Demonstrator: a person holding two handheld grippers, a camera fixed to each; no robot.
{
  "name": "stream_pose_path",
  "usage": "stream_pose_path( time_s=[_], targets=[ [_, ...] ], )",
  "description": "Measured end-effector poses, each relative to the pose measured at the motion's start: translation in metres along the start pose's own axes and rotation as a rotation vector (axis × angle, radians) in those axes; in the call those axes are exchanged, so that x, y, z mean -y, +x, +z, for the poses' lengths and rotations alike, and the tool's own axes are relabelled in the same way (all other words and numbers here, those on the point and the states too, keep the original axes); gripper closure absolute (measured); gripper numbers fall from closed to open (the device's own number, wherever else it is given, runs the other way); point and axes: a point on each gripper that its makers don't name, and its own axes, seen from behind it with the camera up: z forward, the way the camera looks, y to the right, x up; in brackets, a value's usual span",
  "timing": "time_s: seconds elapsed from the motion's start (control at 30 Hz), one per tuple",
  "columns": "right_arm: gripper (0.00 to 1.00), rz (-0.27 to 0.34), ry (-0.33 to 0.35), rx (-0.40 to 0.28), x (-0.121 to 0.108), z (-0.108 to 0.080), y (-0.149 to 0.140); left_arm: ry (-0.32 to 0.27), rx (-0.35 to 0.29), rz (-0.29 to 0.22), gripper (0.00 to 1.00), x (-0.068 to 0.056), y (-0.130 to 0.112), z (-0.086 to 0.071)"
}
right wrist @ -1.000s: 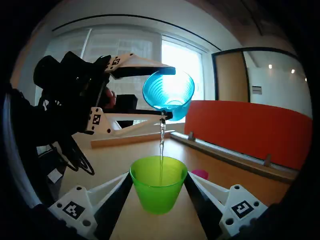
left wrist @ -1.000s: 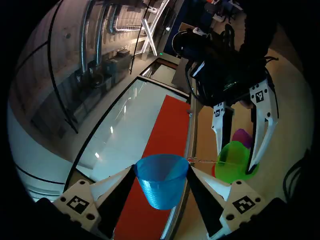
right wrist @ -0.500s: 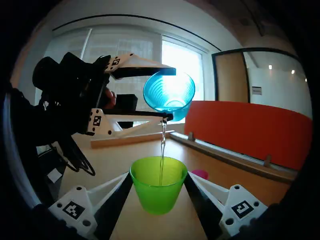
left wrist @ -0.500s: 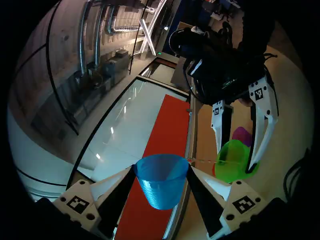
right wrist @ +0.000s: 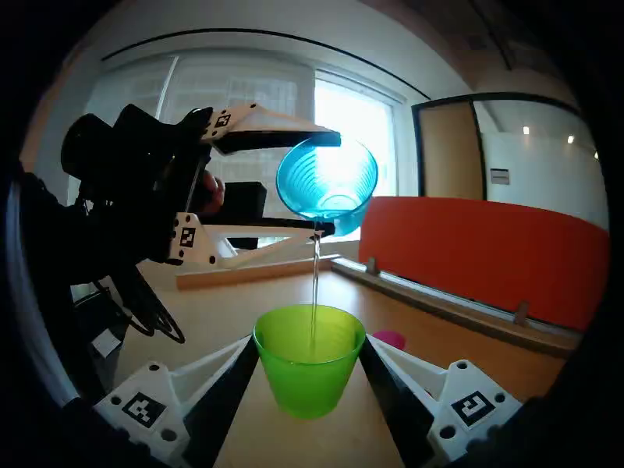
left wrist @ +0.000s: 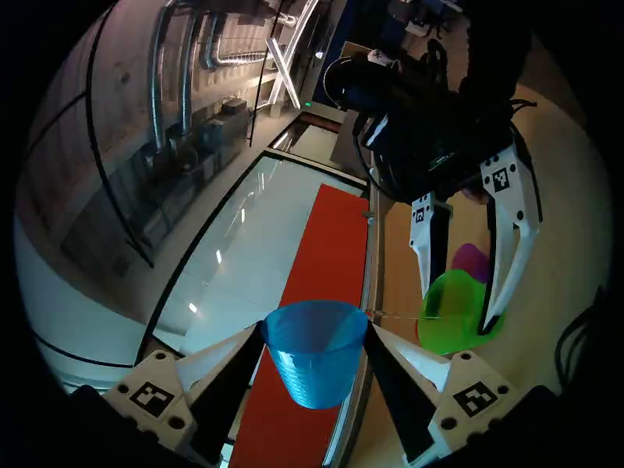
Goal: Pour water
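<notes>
A blue cup (left wrist: 315,359) is clamped between the fingers of my left gripper (left wrist: 313,366) and is tipped onto its side. In the right gripper view the same blue cup (right wrist: 327,186) hangs above, its mouth turned toward me, held by the left gripper (right wrist: 331,183). A thin stream of water (right wrist: 314,292) falls from its rim into a green cup (right wrist: 309,368). My right gripper (right wrist: 309,374) is shut on that green cup, which stands upright. In the left gripper view the green cup (left wrist: 456,310) sits between the right gripper's white fingers (left wrist: 507,249).
A wooden table (right wrist: 234,312) lies under the cups. A small magenta cup (right wrist: 390,339) stands on it behind the green one. An orange divider panel (right wrist: 483,257) runs along the table's right side. A person's dark sleeve (right wrist: 70,234) is at the left.
The water keeps running from the blue cup into the green cup. The blue cup has tipped slightly further; both grippers stay almost in place.
</notes>
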Motion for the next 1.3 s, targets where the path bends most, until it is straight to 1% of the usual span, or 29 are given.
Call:
stream_pose_path(
  time_s=[0.2, 0.67, 1.1, 1.3],
  targets=[
    [0.08, -0.003, -0.002, -0.001, 0.0000, 0.0005, 0.0006, -0.001, 0.001, 0.012, 0.11, -0.0013, 0.0005, -0.0005],
    [0.08, -0.003, -0.002, 0.000, -0.0008, 0.0000, -0.0012, 0.002, 0.006, 0.041, 0.11, 0.0001, 0.0015, -0.0034],
    [0.08, -0.012, -0.005, -0.002, -0.0016, 0.0005, 0.0007, 0.002, 0.003, 0.061, 0.11, -0.0028, 0.0031, -0.0010],
    [0.08, -0.016, -0.006, -0.003, 0.0002, 0.0001, 0.0028, 0.004, 0.001, 0.069, 0.11, -0.0005, 0.0039, -0.0002]
  ],
)
